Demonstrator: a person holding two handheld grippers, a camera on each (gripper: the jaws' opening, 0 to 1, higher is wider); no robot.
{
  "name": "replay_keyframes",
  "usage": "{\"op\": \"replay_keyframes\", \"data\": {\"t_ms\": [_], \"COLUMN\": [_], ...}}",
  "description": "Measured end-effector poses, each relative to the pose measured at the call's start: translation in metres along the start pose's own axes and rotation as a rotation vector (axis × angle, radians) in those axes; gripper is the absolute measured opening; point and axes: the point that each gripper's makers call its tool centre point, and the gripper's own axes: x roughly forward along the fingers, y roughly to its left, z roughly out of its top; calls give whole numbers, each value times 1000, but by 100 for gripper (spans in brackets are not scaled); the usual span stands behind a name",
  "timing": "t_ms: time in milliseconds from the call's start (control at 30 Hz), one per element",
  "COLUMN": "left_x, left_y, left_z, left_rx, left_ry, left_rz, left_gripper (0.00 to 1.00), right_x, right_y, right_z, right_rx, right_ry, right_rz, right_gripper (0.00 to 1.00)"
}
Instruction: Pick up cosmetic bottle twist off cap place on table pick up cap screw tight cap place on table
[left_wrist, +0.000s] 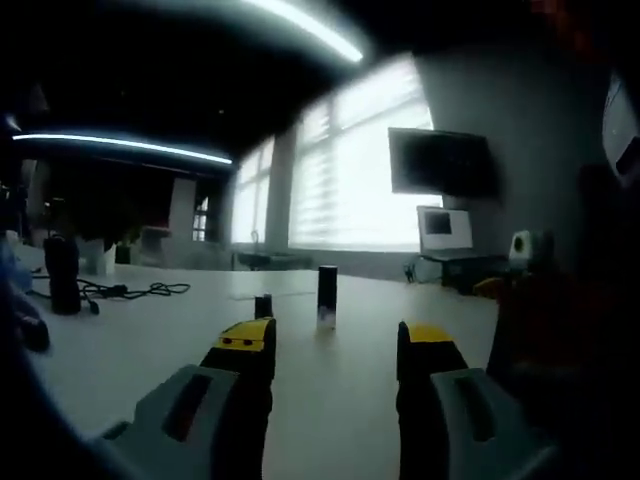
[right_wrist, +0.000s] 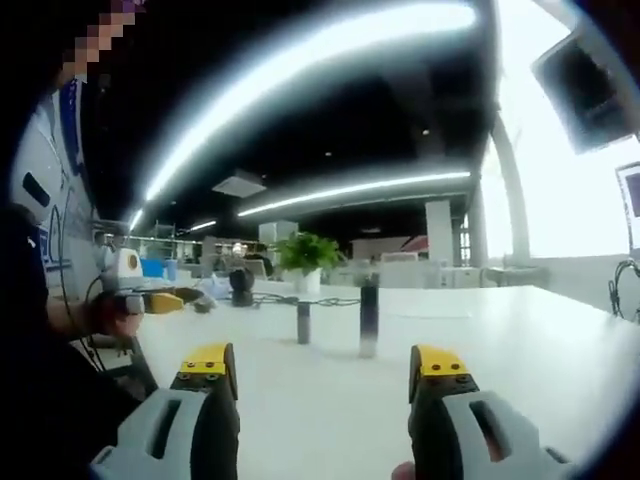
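A tall dark cosmetic bottle (left_wrist: 327, 295) stands upright on the white table (left_wrist: 150, 340), with a small dark cap (left_wrist: 263, 306) standing apart to its left. In the right gripper view the same bottle (right_wrist: 368, 318) stands right of the cap (right_wrist: 303, 322). My left gripper (left_wrist: 335, 350) is open, low over the table, a short way in front of both with nothing between its jaws. My right gripper (right_wrist: 325, 375) is open too, empty, and short of the bottle. The other gripper (right_wrist: 150, 300), held in a hand, shows at the left of the right gripper view.
A dark cylinder (left_wrist: 62, 272) and a black cable (left_wrist: 130, 292) lie at the table's left. A potted plant (right_wrist: 306, 260), cables and small devices sit at the far end. A monitor (left_wrist: 445, 228) and wall screen (left_wrist: 442, 162) stand by the windows. A person's body (right_wrist: 40, 300) is at left.
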Motion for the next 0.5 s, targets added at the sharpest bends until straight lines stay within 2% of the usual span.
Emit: {"op": "replay_keyframes", "data": {"t_ms": [300,500], "left_x": [1,0], "left_y": [0,1], "left_z": [2,1], "left_rx": [4,5], "left_ry": [-7,-3], "left_rz": [3,2], "left_gripper": [39,39], "right_x": [7,6], "right_y": [10,7], "right_z": [0,-3], "right_rx": [0,-6], "right_ry": [-1,7], "right_rz": [20,16], "right_gripper": [63,63]}}
